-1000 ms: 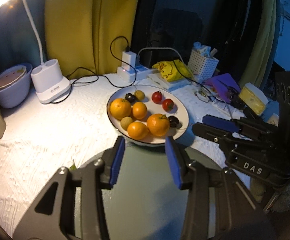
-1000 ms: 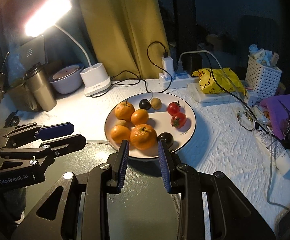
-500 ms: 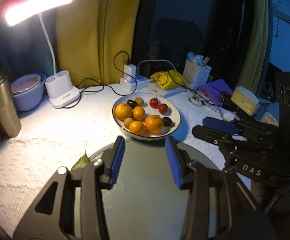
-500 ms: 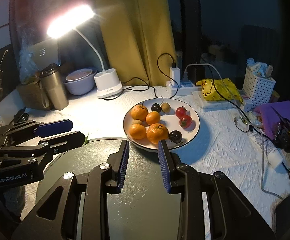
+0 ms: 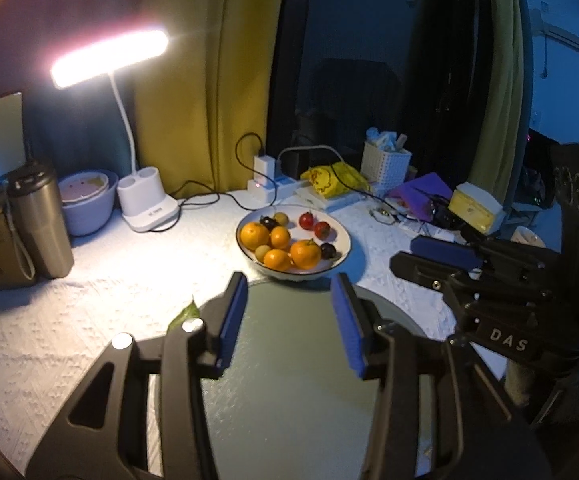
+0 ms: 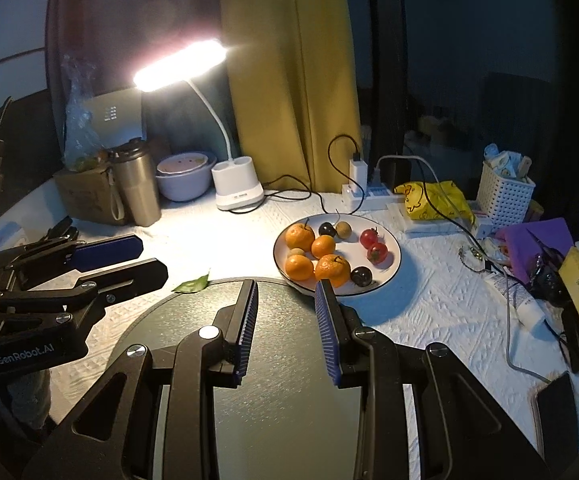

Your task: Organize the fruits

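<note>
A white plate (image 5: 343, 236) (image 6: 393, 246) holds several oranges (image 5: 305, 254) (image 6: 332, 270), two red tomatoes (image 5: 321, 230) (image 6: 377, 253), dark plums (image 6: 361, 276) and small brown fruits. My left gripper (image 5: 289, 296) is open and empty, held above a dark round plate (image 5: 289, 380) in front of the fruit plate. My right gripper (image 6: 286, 300) is open and empty over the same dark plate (image 6: 285, 392). Each gripper shows in the other's view, the right one (image 5: 441, 256) and the left one (image 6: 129, 256).
A lit desk lamp (image 5: 145, 208) (image 6: 237, 190), a steel tumbler (image 5: 39, 220), a lilac bowl (image 5: 87, 204), a power strip with cables (image 6: 365, 194), a yellow bag (image 6: 433, 200), a white basket (image 6: 505, 196) and clutter at right. A green leaf (image 6: 191, 284) lies by the dark plate.
Both grippers have pulled back and up from the fruit plate, which now looks smaller and farther. Both stay open and empty.
</note>
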`<state>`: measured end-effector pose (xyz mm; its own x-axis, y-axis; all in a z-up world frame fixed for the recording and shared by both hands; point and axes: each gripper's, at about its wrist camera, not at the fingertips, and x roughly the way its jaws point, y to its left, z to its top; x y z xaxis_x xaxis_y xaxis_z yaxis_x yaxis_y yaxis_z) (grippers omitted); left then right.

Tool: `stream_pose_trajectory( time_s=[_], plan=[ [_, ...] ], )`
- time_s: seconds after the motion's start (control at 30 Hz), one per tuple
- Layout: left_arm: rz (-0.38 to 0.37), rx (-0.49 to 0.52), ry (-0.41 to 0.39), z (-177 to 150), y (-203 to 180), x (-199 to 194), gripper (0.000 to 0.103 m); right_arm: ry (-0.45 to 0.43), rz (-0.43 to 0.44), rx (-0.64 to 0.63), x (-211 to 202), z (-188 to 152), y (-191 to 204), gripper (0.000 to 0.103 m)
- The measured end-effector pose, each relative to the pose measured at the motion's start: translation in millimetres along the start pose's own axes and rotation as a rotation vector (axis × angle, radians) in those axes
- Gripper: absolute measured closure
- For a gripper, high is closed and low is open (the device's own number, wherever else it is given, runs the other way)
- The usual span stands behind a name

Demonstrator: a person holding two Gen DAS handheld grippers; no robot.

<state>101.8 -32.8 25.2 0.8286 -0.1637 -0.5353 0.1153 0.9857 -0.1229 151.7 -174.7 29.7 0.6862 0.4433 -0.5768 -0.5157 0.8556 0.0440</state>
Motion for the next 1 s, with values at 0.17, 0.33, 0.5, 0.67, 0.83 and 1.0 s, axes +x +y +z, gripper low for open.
stream_pose_trajectory(
  time_s=[0.17,0.33,0.5,0.67,0.83,1.0],
  plan=[
    [0.001,-0.013,-0.043,-2.6,0.6,-20.9,0.028,-0.035,-0.01,-0.017,-20.9,1.9,9.6,0.071],
    [0.003,-0.006,-0.079,-2.7,-3.7,-40.4,0.027,-0.075,-0.026,-0.034,-44.3,5.0,16.7,0.071],
    [0.013,0.006,-0.117,-2.0,-8.5,-61.4,0.026,-0.11,-0.04,-0.048,-66.2,6.4,26.3,0.07],
    [0.036,0.012,-0.154,0.6,-9.5,-79.7,0.016,-0.149,-0.066,-0.039,-88.3,9.6,30.0,0.063],
    [0.072,0.006,-0.186,3.5,-5.7,-95.2,0.012,-0.2,-0.108,-0.011,-109.9,13.5,25.3,0.041],
    [0.128,-0.002,-0.209,5.0,-4.4,-106.4,0.012,-0.237,-0.146,0.011,-126.3,14.4,21.1,0.039]
  ],
)
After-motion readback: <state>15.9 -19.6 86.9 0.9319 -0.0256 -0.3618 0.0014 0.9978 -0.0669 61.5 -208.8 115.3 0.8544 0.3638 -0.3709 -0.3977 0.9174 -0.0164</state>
